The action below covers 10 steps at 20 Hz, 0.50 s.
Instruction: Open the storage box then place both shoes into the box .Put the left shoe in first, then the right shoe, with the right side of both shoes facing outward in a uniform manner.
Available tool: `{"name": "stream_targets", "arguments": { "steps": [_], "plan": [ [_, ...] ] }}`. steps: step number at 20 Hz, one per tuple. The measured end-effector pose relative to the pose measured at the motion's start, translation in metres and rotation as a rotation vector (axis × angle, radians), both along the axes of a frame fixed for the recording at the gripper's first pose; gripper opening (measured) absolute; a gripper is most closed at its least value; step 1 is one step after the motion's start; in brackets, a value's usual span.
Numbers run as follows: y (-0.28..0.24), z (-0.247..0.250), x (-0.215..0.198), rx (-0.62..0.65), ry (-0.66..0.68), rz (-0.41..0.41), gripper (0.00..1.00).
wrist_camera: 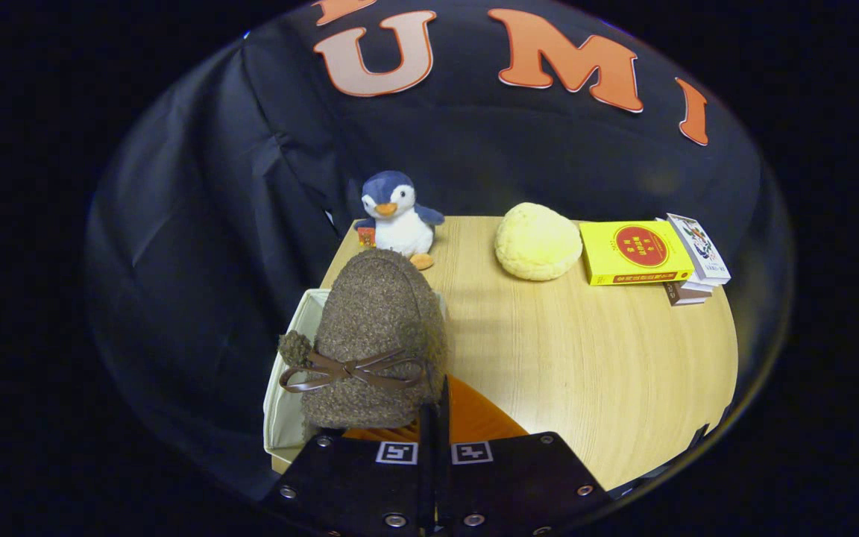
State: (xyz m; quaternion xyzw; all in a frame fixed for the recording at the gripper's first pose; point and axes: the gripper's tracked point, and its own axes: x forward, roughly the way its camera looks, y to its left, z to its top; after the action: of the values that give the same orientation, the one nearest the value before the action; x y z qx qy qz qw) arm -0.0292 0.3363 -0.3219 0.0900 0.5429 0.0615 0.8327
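Observation:
A brown woolly shoe with a thin brown leather bow hangs toe-away just ahead of my fingers. My gripper is shut on its rear rim, the two black fingers nearly touching. An orange ribbed part of the shoe shows right beside the fingers. Under the shoe stands the white storage box, open at the top, at the left edge of the wooden table. The shoe hides most of the box's inside, so I cannot tell what lies in it.
Beyond the shoe a plush penguin sits at the table's far left corner. A yellow bun-shaped cushion and a yellow book on a small stack lie along the far edge. Bare wooden tabletop stretches to the right of the box.

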Motion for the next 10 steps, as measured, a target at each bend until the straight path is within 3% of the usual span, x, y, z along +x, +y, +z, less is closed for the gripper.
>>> {"name": "stream_targets", "arguments": {
  "steps": [5,10],
  "plan": [
    [0.027,-0.032,-0.007,-0.011,0.069,0.004,0.02],
    [0.025,-0.064,-0.014,-0.081,0.136,-0.044,0.03]
  ]
}}
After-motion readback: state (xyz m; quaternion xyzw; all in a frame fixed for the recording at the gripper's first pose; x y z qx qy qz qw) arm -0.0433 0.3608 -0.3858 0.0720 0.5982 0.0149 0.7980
